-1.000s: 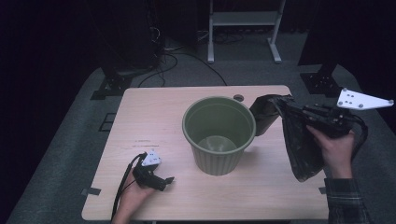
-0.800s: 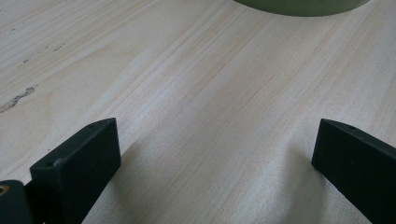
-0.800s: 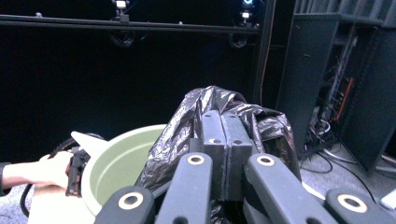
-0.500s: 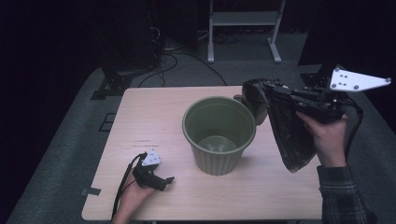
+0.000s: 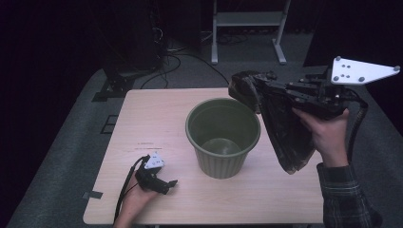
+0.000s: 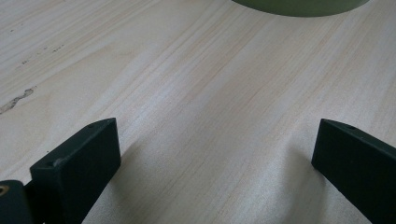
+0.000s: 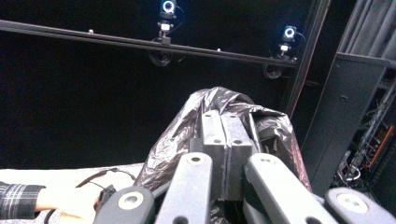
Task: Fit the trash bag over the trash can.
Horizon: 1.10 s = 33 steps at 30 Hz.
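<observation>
A green plastic bin (image 5: 222, 137) stands upright in the middle of the wooden table (image 5: 157, 114); its base edge (image 6: 299, 5) shows at the top of the left gripper view. My right gripper (image 5: 259, 88) is held up to the right of the bin, above its rim, shut on a black plastic bag (image 5: 285, 128) that hangs down beside the bin. In the right gripper view its jaws press together on the bag (image 7: 224, 107). My left gripper (image 5: 168, 183) rests on the table at the front left, open (image 6: 215, 158), with only bare wood between its jaws.
A metal stand (image 5: 247, 23) and cables (image 5: 176, 52) sit on the dark floor behind the table. Black equipment (image 5: 119, 71) stands off the table's far left corner. Bare tabletop lies left of the bin.
My right gripper has risen and moved left with the black bag, bringing the bag's top over the bin's right rim. The left gripper has not moved.
</observation>
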Each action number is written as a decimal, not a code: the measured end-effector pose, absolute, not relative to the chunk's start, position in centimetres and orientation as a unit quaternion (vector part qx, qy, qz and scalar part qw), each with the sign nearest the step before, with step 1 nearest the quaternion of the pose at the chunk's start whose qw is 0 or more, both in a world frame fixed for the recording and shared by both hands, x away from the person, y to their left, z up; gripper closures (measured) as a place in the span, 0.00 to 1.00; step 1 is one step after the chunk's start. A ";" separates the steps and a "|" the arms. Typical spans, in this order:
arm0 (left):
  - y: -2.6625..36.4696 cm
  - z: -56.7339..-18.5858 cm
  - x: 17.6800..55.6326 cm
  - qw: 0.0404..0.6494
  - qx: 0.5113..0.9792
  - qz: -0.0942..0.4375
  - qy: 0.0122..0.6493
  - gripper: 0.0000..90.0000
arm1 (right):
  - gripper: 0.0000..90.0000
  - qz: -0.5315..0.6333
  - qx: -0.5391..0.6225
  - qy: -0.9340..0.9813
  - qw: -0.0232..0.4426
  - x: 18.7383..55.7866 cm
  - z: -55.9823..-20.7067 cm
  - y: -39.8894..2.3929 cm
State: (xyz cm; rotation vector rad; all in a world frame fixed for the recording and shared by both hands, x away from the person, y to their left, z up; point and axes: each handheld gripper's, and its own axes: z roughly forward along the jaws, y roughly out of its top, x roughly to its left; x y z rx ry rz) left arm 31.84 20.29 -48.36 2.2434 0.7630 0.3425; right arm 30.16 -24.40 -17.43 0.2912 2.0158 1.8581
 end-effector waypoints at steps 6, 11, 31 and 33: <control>20.3 -48.4 31.8 0.365 0.872 0.134 0.297 0.00 | 1.00 0.662 0.095 0.719 0.189 29.6 -16.8 -23.9; 20.3 -48.4 31.8 0.365 0.872 0.134 0.297 0.00 | 1.00 0.662 0.093 0.721 0.183 29.5 -17.0 -23.7; 20.2 -48.4 31.9 0.365 0.873 0.133 0.296 0.00 | 1.00 0.667 0.086 0.726 0.142 30.1 -18.9 -21.4; 20.2 -48.4 31.9 0.365 0.872 0.133 0.296 0.00 | 1.00 0.673 0.081 0.722 0.137 29.9 -18.7 -21.1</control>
